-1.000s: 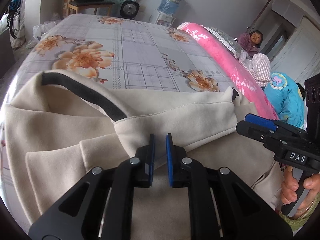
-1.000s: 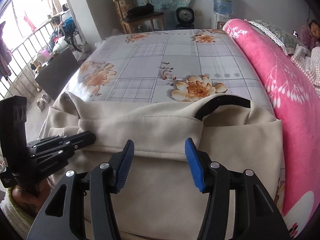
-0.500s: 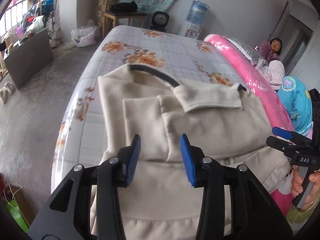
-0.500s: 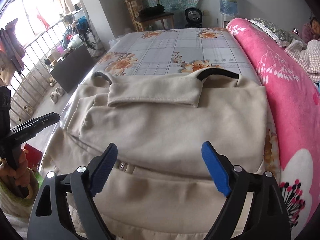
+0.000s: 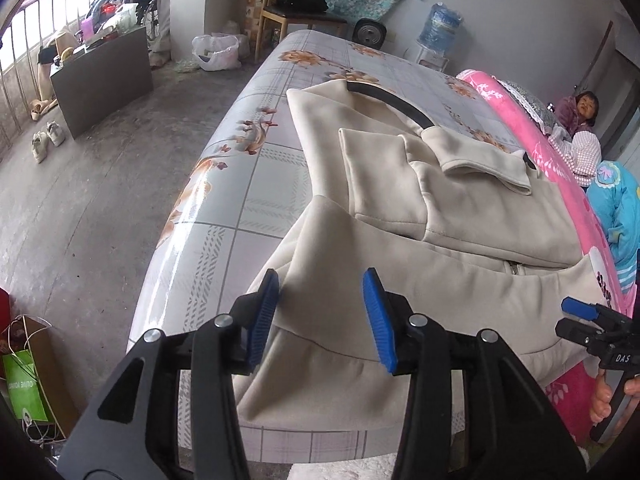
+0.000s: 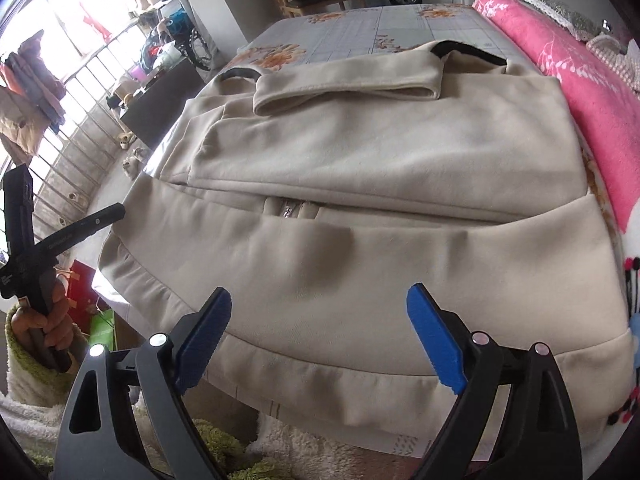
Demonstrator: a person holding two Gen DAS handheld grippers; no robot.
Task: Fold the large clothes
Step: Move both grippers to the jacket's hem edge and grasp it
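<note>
The left gripper (image 5: 320,316) hangs with jaws apart and empty over the near left corner of the beige coat (image 5: 460,216); the right gripper (image 6: 320,340) is wide open, empty, above the near hem. The coat lies on the flowered bed (image 5: 248,184), sleeves folded in, beside a pink blanket (image 6: 580,64). It looks thick, soft and rather heavy, not slippery. I would pinch the hem at both near corners. The dark collar points away; its long axis probably runs from hem to collar.
</note>
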